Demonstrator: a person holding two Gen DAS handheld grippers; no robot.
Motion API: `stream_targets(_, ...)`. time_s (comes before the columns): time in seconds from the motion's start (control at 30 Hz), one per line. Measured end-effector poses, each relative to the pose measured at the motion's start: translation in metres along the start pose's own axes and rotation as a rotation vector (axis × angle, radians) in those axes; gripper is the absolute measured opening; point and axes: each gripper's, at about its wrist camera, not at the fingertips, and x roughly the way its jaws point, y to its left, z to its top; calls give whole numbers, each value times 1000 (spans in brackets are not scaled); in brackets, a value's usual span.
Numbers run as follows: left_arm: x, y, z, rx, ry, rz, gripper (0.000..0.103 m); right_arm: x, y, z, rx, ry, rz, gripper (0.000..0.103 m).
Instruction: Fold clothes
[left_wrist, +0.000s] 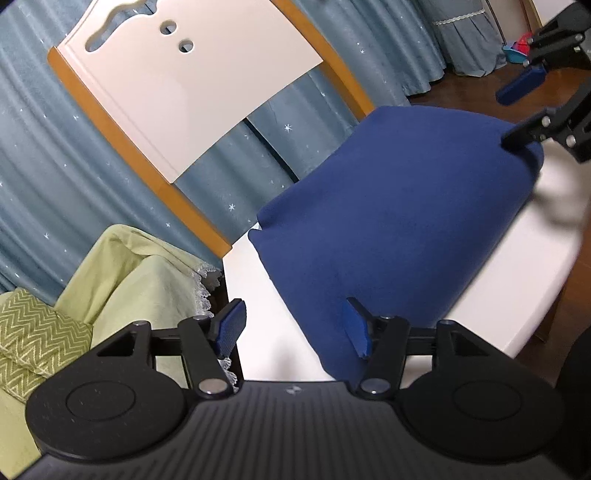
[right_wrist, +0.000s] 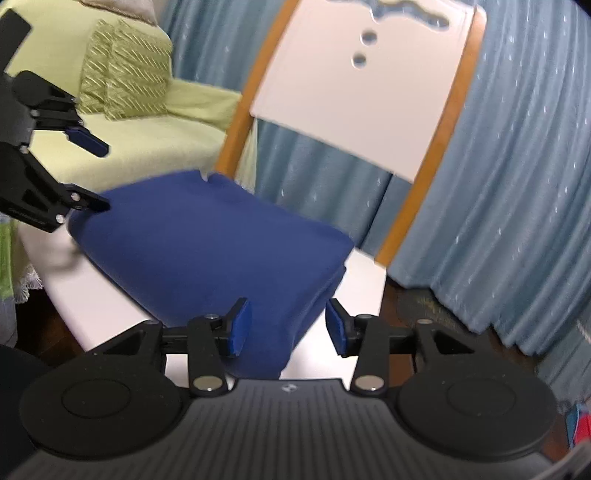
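Left wrist view shows our left claw (left_wrist: 291, 328) spread, one pad beside the near corner of the blue cloth (left_wrist: 388, 229) and the other over bare white table (left_wrist: 258, 288), pinching nothing. Ahead of both claws the cloth lies already folded into a compact block on that table. Our right claw (right_wrist: 290, 325) is spread too, its pads straddling the cloth's other near corner without pressing it. We judge the fold nearly complete, with perhaps one more halving or tidying left.
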Motion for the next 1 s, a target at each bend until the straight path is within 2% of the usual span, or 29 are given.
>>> stream_targets(0.2,-9,3,5,-38,10,7,61,-10,0,1,14,3,4,43)
stream_targets(0.27,-23,6,0,-86,13,-2,67,-21,-1,2,12,-8,-2,48)
stream_targets(0.37,-39,9,-12,-207,35,-15,69,-33,-4,0,32,-4,-4,52)
stream_targets(0.4,-48,10,-20,-287,58,-36,69,-35,-4,0,39,2,-2,54)
stream_targets(0.5,-63,7,-33,-408,91,-64,70,-55,1,-11,81,25,12,66)
stream_targets(0.6,-81,3,-45,-540,118,-88,81,-66,5,-16,109,38,24,82)
stream_targets(0.7,-94,0,-53,-631,107,-114,102,-77,7,-20,144,48,27,94)
stream_targets(0.77,-100,-1,-56,-664,91,-124,102,-82,6,-20,178,49,23,101)
stream_targets(1.0,-115,-13,-47,-638,107,-125,102,-95,-2,-29,303,106,2,102)
